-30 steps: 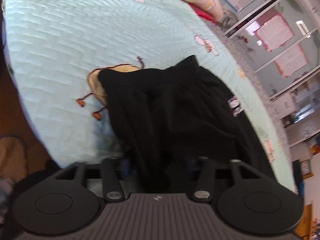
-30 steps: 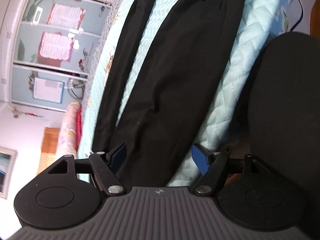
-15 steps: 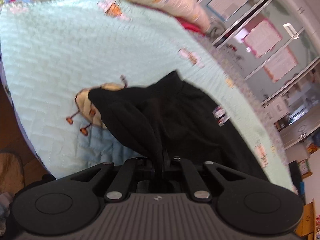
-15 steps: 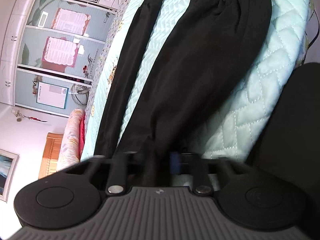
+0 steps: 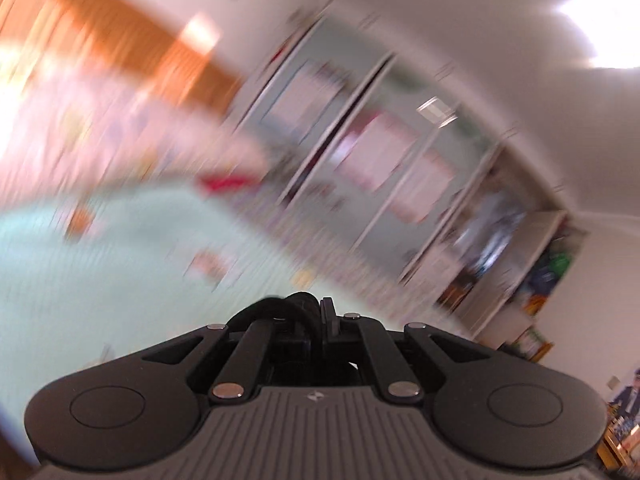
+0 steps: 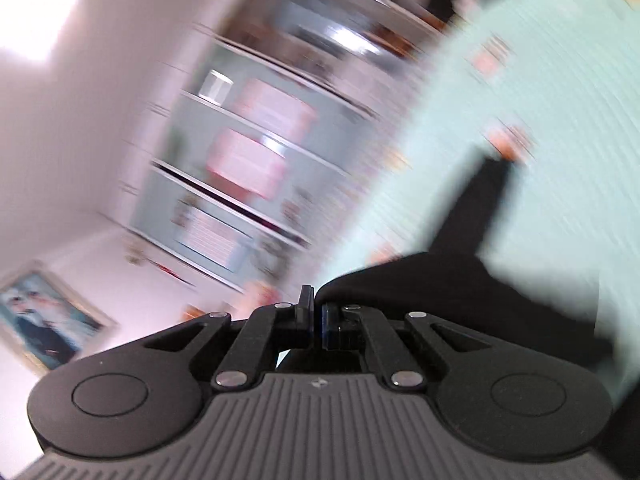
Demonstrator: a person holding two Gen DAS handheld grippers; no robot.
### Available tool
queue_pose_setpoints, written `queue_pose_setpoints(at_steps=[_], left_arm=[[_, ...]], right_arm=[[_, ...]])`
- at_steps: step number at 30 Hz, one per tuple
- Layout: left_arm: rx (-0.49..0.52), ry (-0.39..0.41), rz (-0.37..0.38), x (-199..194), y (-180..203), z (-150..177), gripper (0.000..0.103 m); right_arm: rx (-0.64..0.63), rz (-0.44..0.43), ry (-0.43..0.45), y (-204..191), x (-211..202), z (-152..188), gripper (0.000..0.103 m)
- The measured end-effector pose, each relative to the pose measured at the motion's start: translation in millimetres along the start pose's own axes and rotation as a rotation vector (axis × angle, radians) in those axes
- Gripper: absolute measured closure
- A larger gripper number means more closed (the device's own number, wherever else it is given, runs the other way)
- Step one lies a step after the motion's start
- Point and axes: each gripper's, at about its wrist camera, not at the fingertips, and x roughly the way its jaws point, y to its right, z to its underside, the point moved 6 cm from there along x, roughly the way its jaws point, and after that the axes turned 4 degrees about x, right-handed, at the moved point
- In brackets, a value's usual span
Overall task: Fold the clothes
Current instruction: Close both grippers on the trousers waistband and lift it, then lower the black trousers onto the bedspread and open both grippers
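In the left wrist view, a bunched fold of the trousers [image 5: 294, 306] is clamped at the left gripper [image 5: 318, 312], with the bed [image 5: 120, 264] spread behind and to the left and a wall of cabinets [image 5: 400, 168] beyond it to the right. In the right wrist view, the trousers [image 6: 440, 280] are pinched at the right gripper [image 6: 314, 312] and trail rightward onto the bed [image 6: 540, 100]; the cabinets [image 6: 248, 152] are seen to the left.

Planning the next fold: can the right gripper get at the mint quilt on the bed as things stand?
Probably not freely. The right gripper is shut on the black trousers, whose cloth hangs between it and the mint quilt. The left gripper is likewise shut on the black cloth.
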Motion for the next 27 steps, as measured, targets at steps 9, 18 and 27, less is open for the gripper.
queue_pose_setpoints(at_steps=[9, 18, 27], left_arm=[[0.237, 0.255, 0.14, -92, 113, -81, 0.099], [0.219, 0.032, -0.036, 34, 47, -28, 0.099], [0.193, -0.225, -0.355, 237, -68, -13, 0.091]], right_arm=[[-0.085, -0.268, 0.19, -107, -47, -81, 0.101], [-0.136, -0.148, 0.044, -111, 31, -73, 0.101], [-0.198, 0.086, -0.157, -89, 272, -20, 0.096]])
